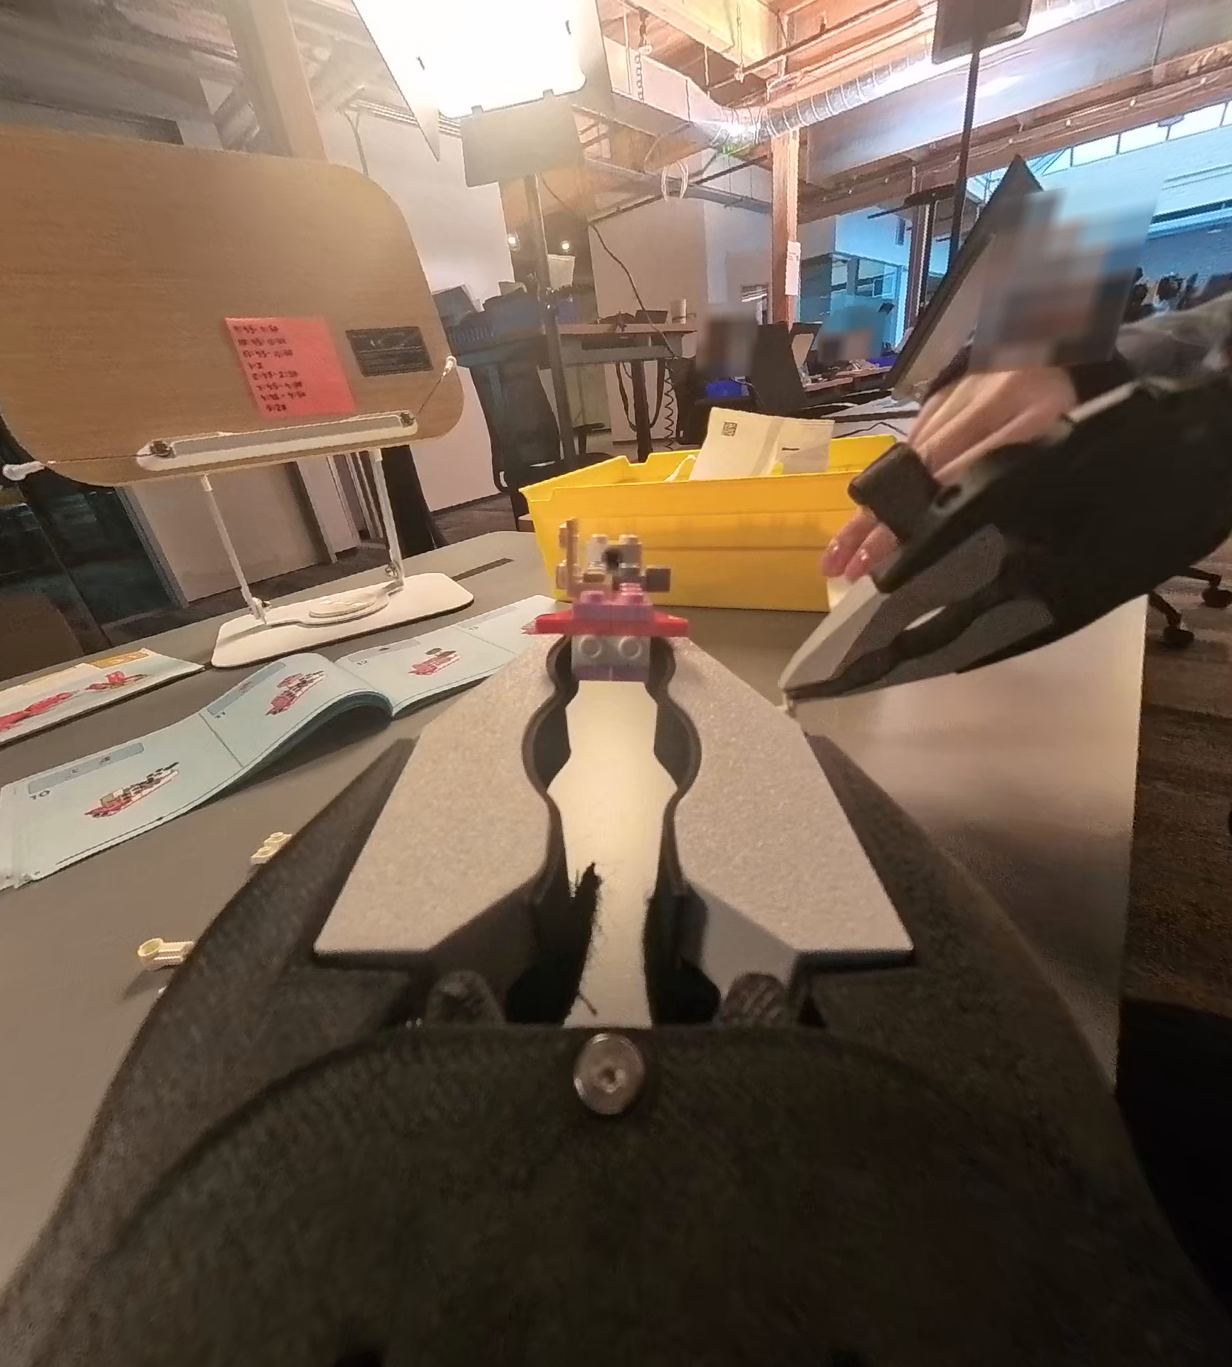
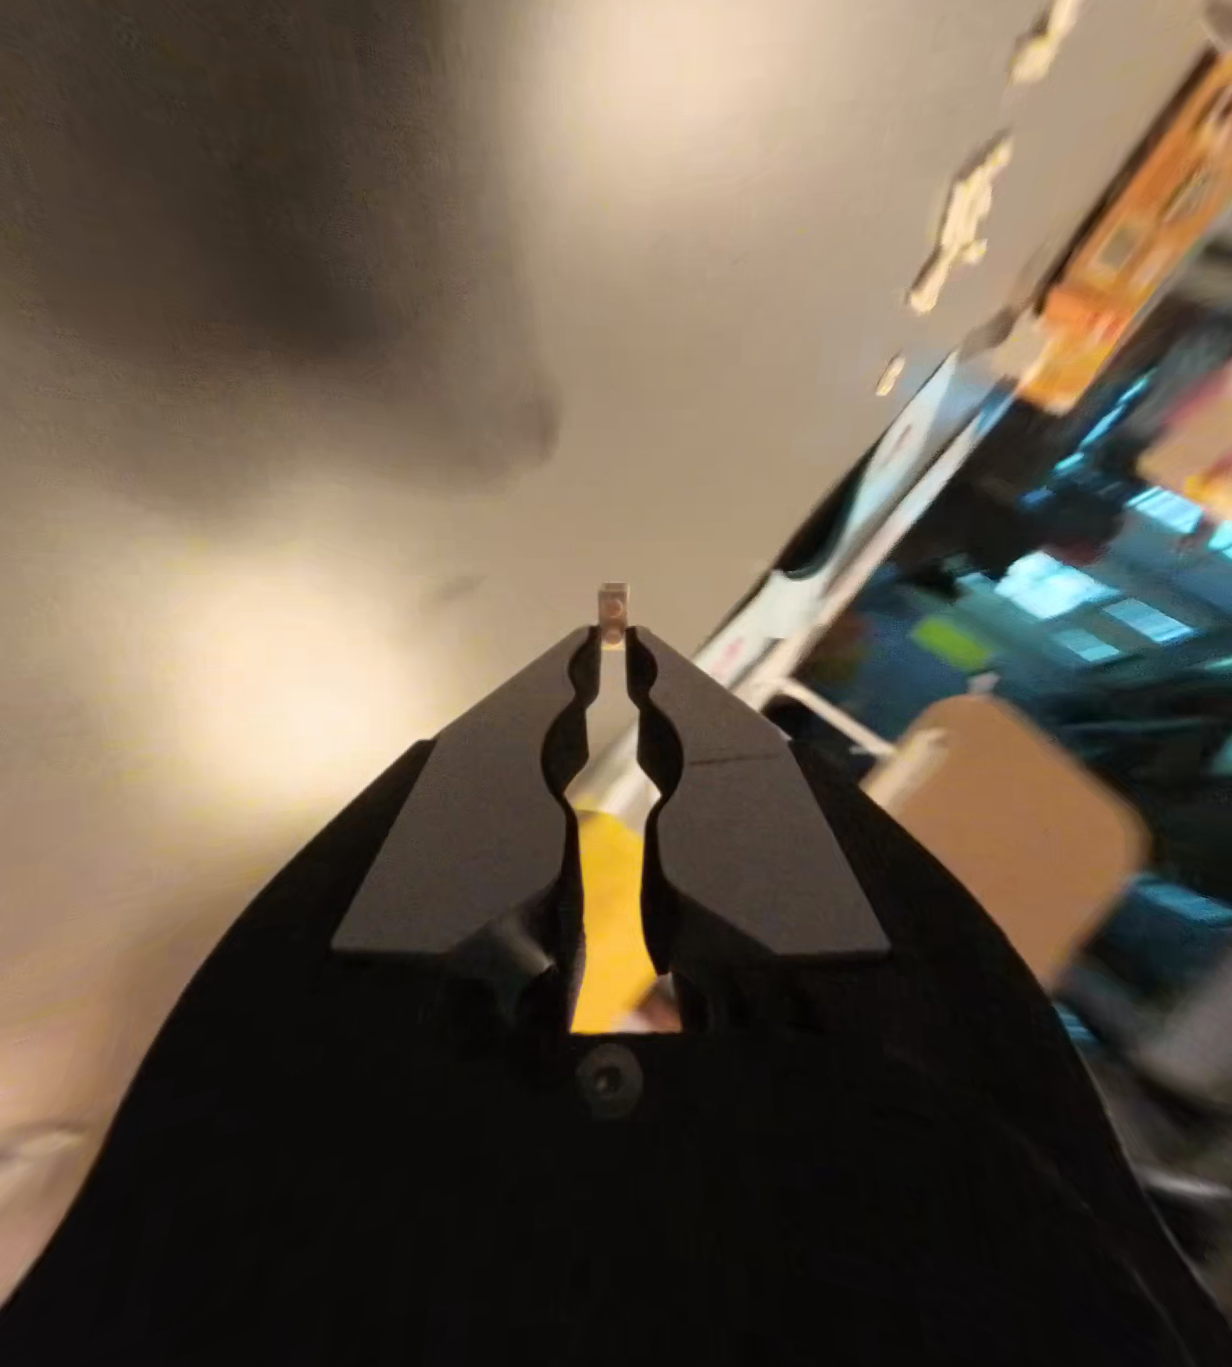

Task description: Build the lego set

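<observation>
My left gripper (image 1: 610, 660) is shut on a small brick model (image 1: 609, 614) with a purple and grey base, red wing plates and tan and grey parts on top, and holds it just above the grey table (image 1: 967, 777). My right gripper (image 2: 613, 638) is shut on a small light grey brick plate (image 2: 613, 610) that sticks out past its fingertips, low over the table (image 2: 376, 296). In the left wrist view the right gripper (image 1: 794, 684) comes in from the right, held by a hand (image 1: 967, 422), its tips near the table surface.
A yellow bin (image 1: 709, 532) with papers stands behind the model. An open instruction booklet (image 1: 287, 703) and loose sheets lie at the left, with a wooden book stand (image 1: 176, 296) behind them. Small cream pieces (image 1: 165, 949) lie on the table at the left. There is about 15 cm between the tips of the two grippers.
</observation>
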Motion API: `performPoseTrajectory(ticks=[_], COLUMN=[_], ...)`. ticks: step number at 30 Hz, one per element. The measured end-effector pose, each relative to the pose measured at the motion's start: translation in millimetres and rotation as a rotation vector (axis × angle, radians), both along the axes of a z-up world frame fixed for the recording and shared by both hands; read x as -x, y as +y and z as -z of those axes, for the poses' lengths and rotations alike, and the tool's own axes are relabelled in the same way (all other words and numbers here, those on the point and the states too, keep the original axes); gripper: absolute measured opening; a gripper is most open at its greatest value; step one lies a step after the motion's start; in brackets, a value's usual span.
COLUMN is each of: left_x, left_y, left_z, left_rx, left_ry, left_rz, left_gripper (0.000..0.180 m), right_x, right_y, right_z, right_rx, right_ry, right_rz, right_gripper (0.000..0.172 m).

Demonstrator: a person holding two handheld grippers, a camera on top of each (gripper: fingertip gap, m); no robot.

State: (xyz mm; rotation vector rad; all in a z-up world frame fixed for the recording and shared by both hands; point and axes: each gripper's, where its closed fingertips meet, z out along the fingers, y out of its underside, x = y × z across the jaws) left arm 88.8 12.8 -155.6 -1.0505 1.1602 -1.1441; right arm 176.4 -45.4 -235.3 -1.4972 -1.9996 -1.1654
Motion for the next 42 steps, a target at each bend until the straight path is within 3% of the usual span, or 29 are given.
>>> performPoseTrajectory(ticks=[3,6,9,13,17,20,22,26,35,42], left_x=[0.4,-0.1,0.2,0.1,0.2,0.1,0.1,-0.2,-0.1,-0.2], left_y=[0.5,0.3,0.6,0.7,0.7,0.7,0.6,0.1,-0.5,-1.0], left_z=[-0.5,0.0,-0.4,-0.4,-0.5,-0.6,-0.6,-0.4,-0.6,-0.7], left_rx=[0.004,0.004,0.007,0.008,0.009,0.011,0.011,0.009,0.01,0.012], left_ry=[-0.004,0.001,-0.002,-0.001,-0.002,-0.002,-0.003,-0.001,-0.002,-0.001], left_rz=[-0.001,0.0,0.0,0.001,0.001,0.003,0.004,0.006,0.011,0.017], left_gripper=[0.015,0.016,0.016,0.016,0.015,0.015,0.015,0.015,0.016,0.016], right_x=[-2.1,-2.3,2.4,12.8,7.6,13.3,24.8,38.7,26.8,22.1], right_y=[7.8,6.7,2.7,-4.7,-5.2,-13.0,-19.1,-23.9,-10.9,-7.3], right_z=[1.4,15.0,26.1,29.4,10.7,4.6,2.3,8.0,28.0,31.4], right_rx=[-0.017,0.036,0.076,0.13,0.171,0.266,0.32,0.339,0.436,0.528], right_ry=[-0.302,-0.474,-0.565,-0.49,-0.168,0.337,0.583,0.748,1.11,1.31], right_rz=[-0.187,-0.337,-0.465,-0.525,-0.283,0.047,0.148,0.182,0.487,0.614], right_gripper=[0.005,0.004,0.004,0.011,0.038,0.038,0.036,0.021,0.036,0.033])
